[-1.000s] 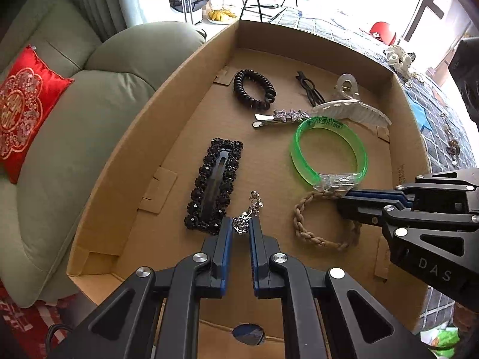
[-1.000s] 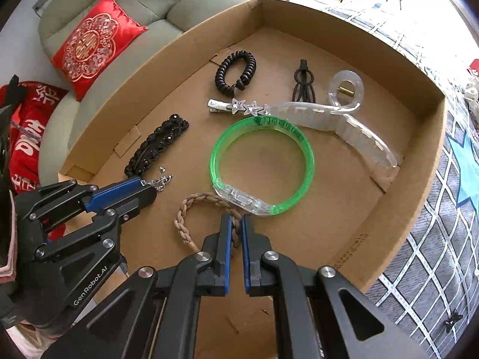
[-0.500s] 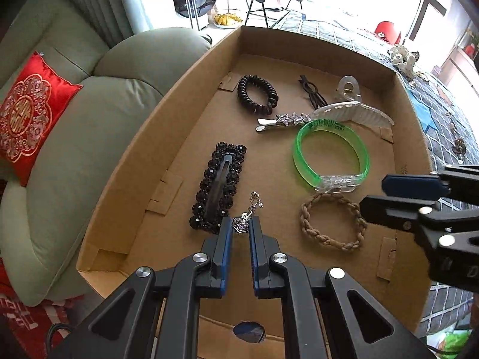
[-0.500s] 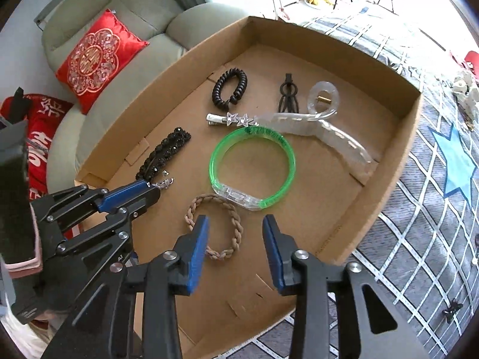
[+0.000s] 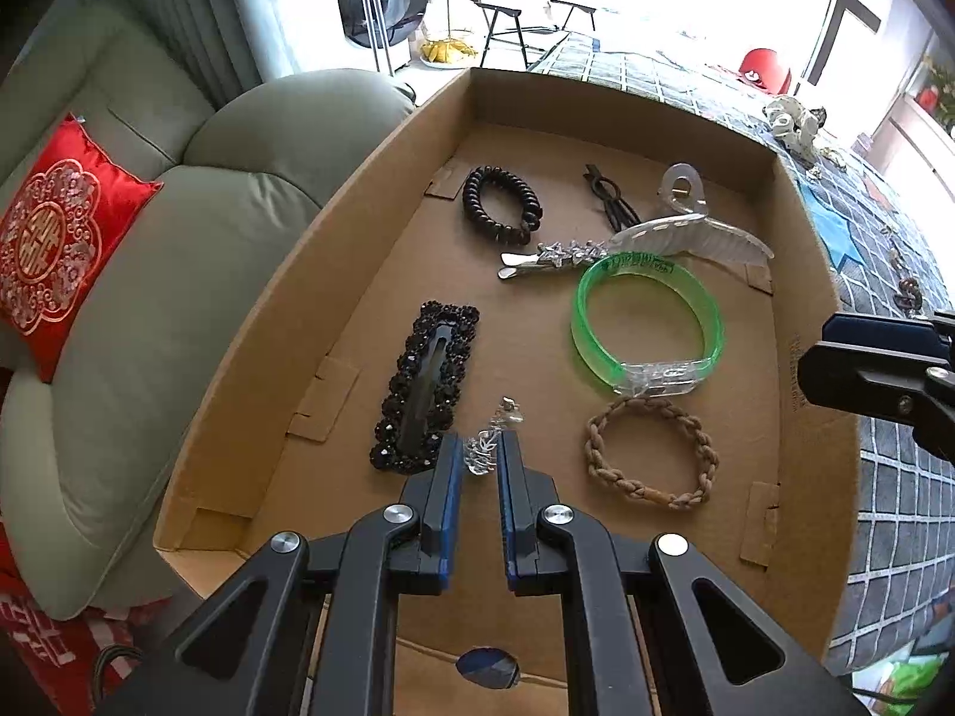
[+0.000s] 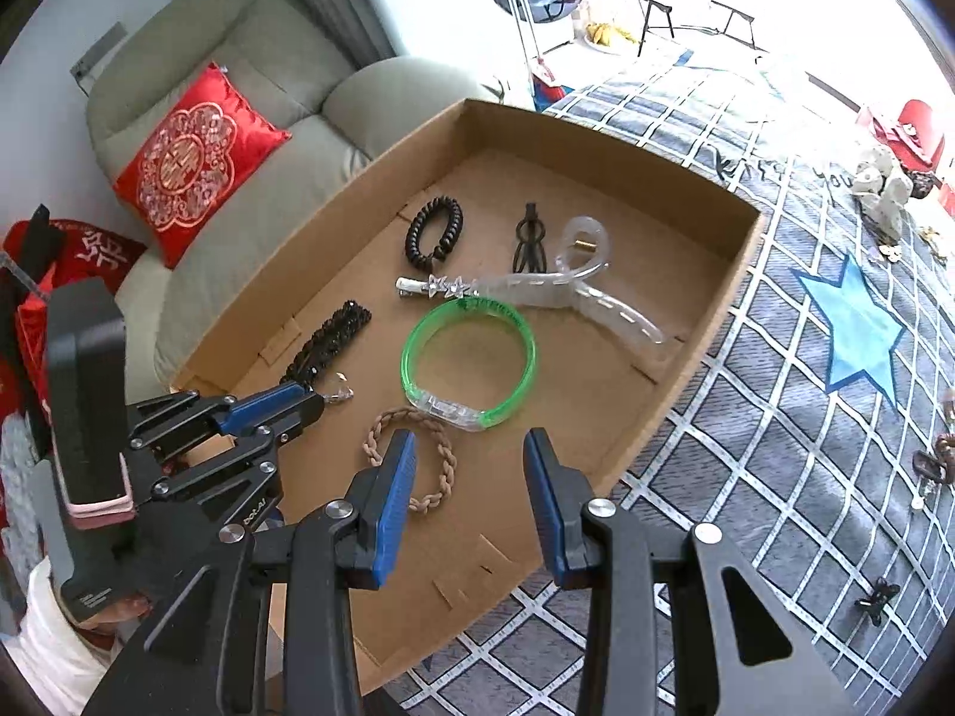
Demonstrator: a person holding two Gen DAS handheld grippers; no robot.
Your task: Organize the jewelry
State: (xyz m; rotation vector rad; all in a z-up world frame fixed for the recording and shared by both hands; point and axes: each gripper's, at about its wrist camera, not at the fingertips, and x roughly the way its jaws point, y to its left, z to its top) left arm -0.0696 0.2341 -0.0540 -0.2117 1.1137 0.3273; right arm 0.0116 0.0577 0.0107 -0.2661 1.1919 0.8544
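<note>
A cardboard box holds the jewelry. My left gripper is shut on a small silver chain piece just above the box floor, beside a black beaded hair clip. From the right wrist view, that left gripper still pinches the silver piece. My right gripper is open and holds nothing; it hovers above the box's near right side. Below it lies a braided tan bracelet, next to a green bangle. The right gripper shows at the left wrist view's right edge.
Farther back in the box lie a black coil hair tie, a small black clip, a silver star clip and a clear claw clip. A grey checked cloth with loose trinkets lies right; a sofa stands left.
My right gripper opened off the braided bracelet, which now lies on the box floor, and rose back toward the box's right edge. The left gripper kept still on the silver piece.
</note>
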